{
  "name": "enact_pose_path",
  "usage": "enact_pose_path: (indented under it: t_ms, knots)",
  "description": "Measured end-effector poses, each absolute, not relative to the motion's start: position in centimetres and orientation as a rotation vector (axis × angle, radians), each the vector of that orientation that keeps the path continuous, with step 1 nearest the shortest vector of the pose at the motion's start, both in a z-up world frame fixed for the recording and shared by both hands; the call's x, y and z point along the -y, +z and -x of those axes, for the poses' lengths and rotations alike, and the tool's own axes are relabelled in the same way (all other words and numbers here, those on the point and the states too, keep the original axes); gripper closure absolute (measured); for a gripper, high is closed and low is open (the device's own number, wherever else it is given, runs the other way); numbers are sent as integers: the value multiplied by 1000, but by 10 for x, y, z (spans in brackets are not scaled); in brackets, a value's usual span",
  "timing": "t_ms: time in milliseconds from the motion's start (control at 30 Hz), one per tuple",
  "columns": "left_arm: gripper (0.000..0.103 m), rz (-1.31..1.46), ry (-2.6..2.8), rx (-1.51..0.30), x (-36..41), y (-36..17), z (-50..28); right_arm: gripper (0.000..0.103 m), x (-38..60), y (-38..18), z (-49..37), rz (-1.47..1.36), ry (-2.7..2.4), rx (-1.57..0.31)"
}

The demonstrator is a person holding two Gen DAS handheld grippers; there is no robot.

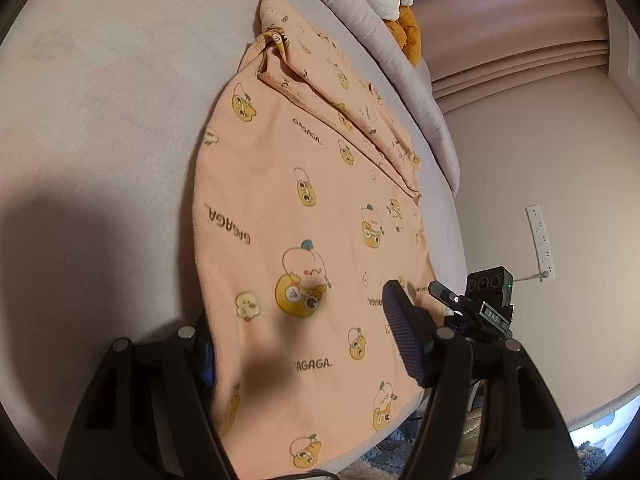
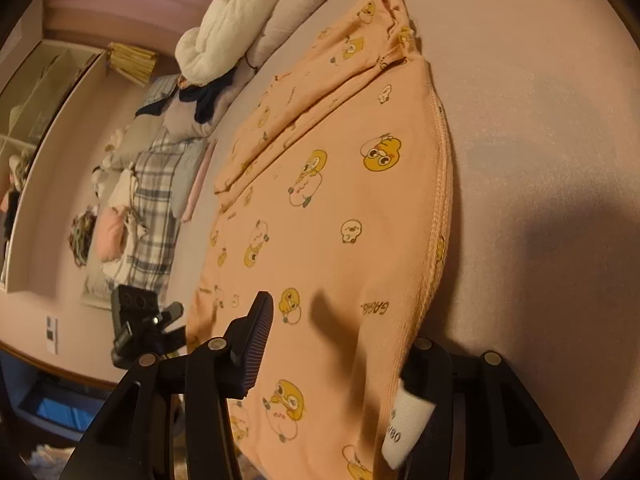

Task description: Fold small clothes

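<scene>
A small peach garment (image 1: 304,208) printed with yellow ducks and "GAGAGA" lies flat on a pale pink bed sheet (image 1: 100,100), with a sleeve folded over its far part. My left gripper (image 1: 304,344) is open, its jaws wide apart on either side of the garment's near edge; the right finger (image 1: 404,332) is above the cloth, the left finger is under the cloth edge. In the right wrist view the same garment (image 2: 340,208) fills the middle. My right gripper (image 2: 340,360) is open, straddling the near hem, where a white label (image 2: 404,420) shows.
A rolled grey quilt (image 1: 384,36) and white bedding (image 2: 232,16) lie along the far side of the bed. A pile of clothes and plaid fabric (image 2: 152,200) sits beyond the bed edge. A black camera device on a stand (image 1: 488,296) stands beside the bed; it also shows in the right wrist view (image 2: 136,312). A white power strip (image 1: 540,240) is on the wall.
</scene>
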State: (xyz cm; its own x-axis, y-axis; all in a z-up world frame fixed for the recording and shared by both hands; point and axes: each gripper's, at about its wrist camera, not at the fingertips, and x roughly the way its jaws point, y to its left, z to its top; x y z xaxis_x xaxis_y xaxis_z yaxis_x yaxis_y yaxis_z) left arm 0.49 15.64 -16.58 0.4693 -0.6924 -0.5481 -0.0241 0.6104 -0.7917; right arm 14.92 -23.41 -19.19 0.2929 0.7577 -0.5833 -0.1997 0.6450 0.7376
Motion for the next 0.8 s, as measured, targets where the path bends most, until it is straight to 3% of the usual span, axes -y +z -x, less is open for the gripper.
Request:
enact_pose_path:
  t_ms: [167,600,700,767,800]
  knots:
    - [44,801,-482,-1045,-153,-166,5,55,236,-194,-132,-592,725,-1104]
    - [47,797,-490,-1087,-149,-167,43,56,234,-199,-93,-585,765,-1160]
    - [55,798,-473,-1079,-148,-168,46,56,232,-198,-88,-580,764,-1167]
    - [72,817,-455,-1073,-150,-172,46,56,232,-199,-86,-583,761,-1157]
    - [75,845,-446,-1072,-153,-176,45,56,232,-200,-86,-589,757,-1154]
